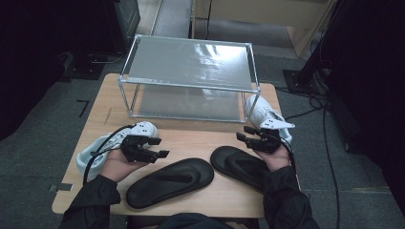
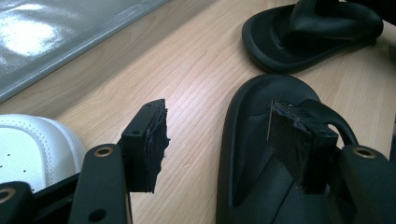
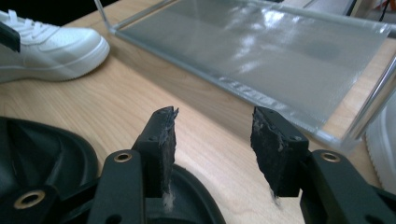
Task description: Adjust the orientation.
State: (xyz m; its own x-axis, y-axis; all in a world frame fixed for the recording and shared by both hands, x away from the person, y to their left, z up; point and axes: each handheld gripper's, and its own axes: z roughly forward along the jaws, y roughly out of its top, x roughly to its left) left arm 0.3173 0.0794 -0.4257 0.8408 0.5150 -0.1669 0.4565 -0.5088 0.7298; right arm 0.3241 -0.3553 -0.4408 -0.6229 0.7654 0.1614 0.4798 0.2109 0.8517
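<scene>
Two black sandals lie at the table's front: the left one [image 1: 169,182] and the right one [image 1: 237,164]. A white sneaker [image 1: 102,147] rests at the left edge under my left hand, and a second white sneaker [image 1: 266,117] sits at the right beside the rack. My left gripper [image 1: 160,147] hovers open above the left sandal's toe end [image 2: 252,154], nothing between its jaws [image 2: 219,130]. My right gripper [image 1: 244,133] is also open and empty [image 3: 212,140], held just above the right sandal's edge [image 3: 196,198] and pointing toward the rack.
A two-tier metal rack [image 1: 191,62] with grey mesh shelves stands at the back of the wooden table [image 1: 191,138]; its lower shelf [image 3: 261,51] is bare. Bare wood lies between the rack and the sandals. Cables and dark stands surround the table on the floor.
</scene>
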